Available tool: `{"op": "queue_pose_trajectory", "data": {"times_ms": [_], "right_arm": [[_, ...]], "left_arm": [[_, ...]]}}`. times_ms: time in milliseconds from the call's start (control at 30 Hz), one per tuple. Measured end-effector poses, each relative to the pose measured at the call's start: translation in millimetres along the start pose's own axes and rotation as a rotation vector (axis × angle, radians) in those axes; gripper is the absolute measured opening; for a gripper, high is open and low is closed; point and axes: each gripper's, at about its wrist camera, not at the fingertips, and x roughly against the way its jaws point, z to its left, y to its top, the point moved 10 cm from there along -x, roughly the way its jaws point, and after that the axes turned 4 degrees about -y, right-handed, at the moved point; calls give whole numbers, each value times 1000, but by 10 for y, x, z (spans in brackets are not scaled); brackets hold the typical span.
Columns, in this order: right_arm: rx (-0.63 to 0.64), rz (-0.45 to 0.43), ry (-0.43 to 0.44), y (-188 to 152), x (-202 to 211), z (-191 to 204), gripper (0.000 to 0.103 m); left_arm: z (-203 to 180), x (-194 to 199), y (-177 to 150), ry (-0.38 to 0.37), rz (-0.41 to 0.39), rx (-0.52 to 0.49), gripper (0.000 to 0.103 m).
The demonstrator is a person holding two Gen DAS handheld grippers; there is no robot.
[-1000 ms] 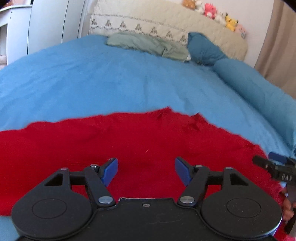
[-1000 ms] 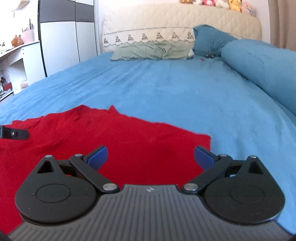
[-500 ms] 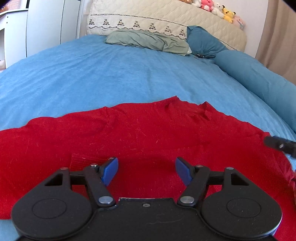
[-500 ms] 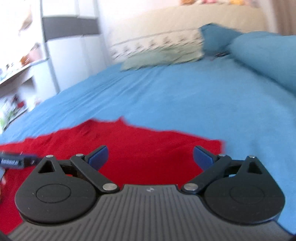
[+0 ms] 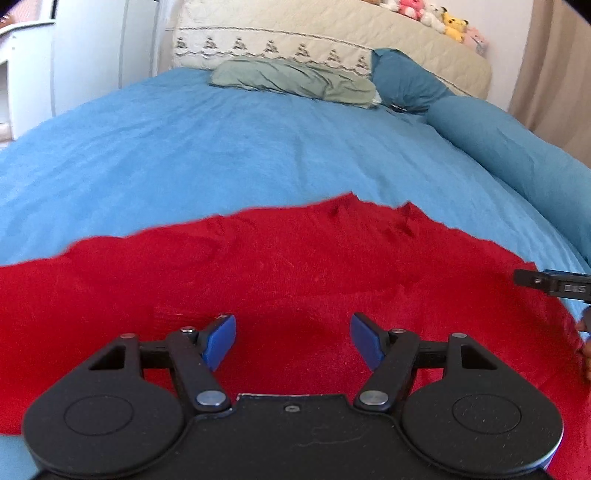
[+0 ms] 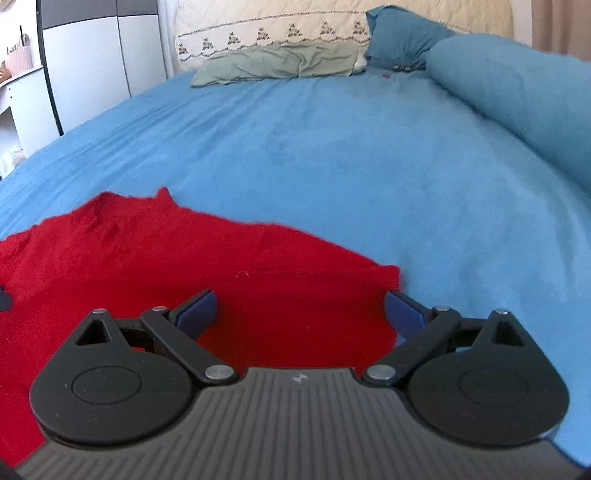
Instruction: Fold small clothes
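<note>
- Left wrist view: our left gripper (image 5: pixel 293 341) hangs low over the one red knitted garment (image 5: pixel 288 273), spread flat on the blue bedsheet (image 5: pixel 258 147). Its blue-padded fingers (image 5: pixel 221 341) stand wide apart and hold nothing; red cloth shows in the gap between them.
- The garment lies directly under and ahead of this claw, its long axis running left to right across the view. The far edge, with a small notched peak that looks like a neckline, points away from us toward the headboard.
- At the right border a black tip of the right gripper (image 5: pixel 550 282) shows near the garment's right end, so each hand has its own side.
- Right wrist view: our right gripper (image 6: pixel 299 314) is also spread wide and empty. The garment's right-hand corner (image 6: pixel 388 275) lies just ahead between the fingers, the right pad (image 6: pixel 404 314) sitting at the cloth's edge over the sheet.
- We judge the next move turns on that corner: the right hand is nearer to it, the left nearer to the middle of the cloth, and any fold would carry cloth across the long axis.
- Counted: one red garment, two grippers, one pale green pillow (image 6: pixel 280 62), one dark blue pillow (image 6: pixel 402 35), one long blue bolster (image 6: pixel 517 96), and a row of small plush toys (image 5: pixel 432 16) on the headboard, too small to count.
</note>
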Motion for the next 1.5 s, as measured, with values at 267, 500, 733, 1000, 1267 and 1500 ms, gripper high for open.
{"op": "queue_pose_trajectory", "data": {"times_ms": [267,500,733,1000,1267,1500], "right_arm": [[41,-85,51,426,1109,387,103],[112,-120,14,488,1748,983,103],[150,-105,125,243,1966,1929,103],[169,-37,193,-115,1737,2783,103],[152,-15,208,-394,1498,3014,103],[129,6,175,-478,1236,2873,103]], "left_arm": [[86,1088,333,97,-79,-64,80],[542,2147,451,152,-157,-20,103],[1501,2716,261,278,-170,101,103],[2780,2741,-453,351,-152,340,86],[3422,2269,-843,348,-131,499,56],[3757,2090,-745,397,-188,544,35]]}}
